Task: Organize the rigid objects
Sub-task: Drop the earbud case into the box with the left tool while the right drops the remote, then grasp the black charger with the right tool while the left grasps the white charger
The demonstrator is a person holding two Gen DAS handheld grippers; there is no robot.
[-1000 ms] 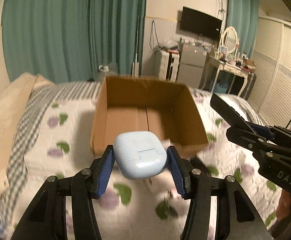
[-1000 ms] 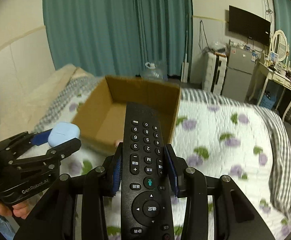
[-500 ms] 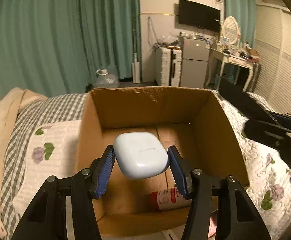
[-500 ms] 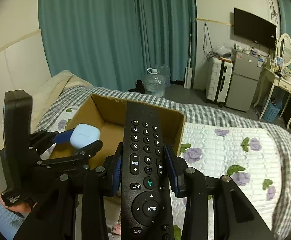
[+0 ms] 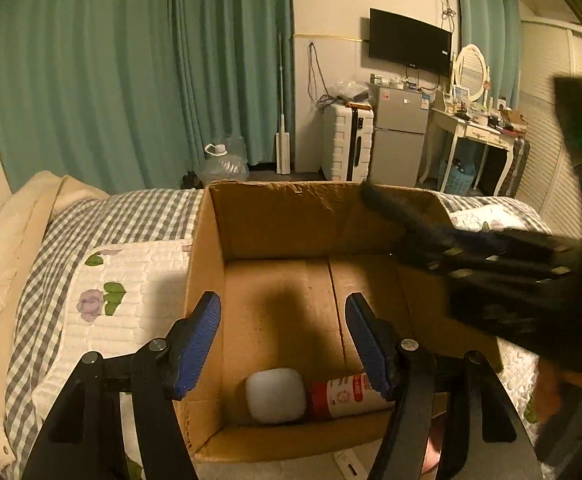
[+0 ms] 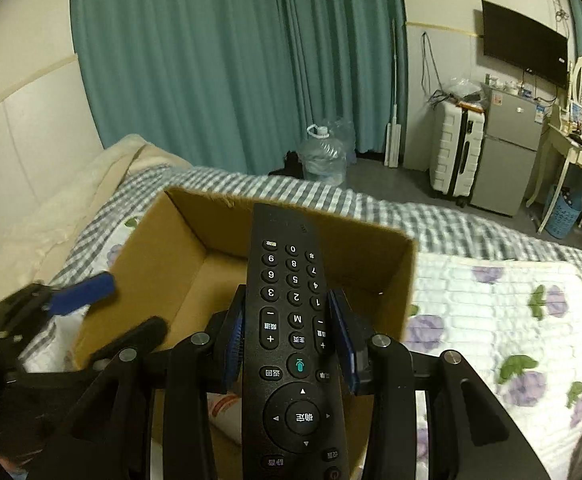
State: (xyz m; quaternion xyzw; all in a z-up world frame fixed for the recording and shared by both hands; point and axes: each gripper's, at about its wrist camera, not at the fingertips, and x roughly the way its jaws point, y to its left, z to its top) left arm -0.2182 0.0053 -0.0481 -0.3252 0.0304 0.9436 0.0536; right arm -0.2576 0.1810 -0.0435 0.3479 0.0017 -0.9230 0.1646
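An open cardboard box stands on the bed. My left gripper is open and empty above the box's near end. The pale blue earbud case lies on the box floor below it, next to a red and white bottle. My right gripper is shut on a black remote control and holds it over the box from the right side. In the left wrist view the remote's tip reaches over the box's right wall. The left gripper's blue pad shows in the right wrist view.
The bed has a floral quilt and a checked sheet, with a cream blanket on the left. Beyond the bed stand teal curtains, a water jug, a white suitcase, a small fridge and a dressing table.
My left gripper has opened and the earbud case has dropped into the box. My right gripper has carried the remote in over the box.
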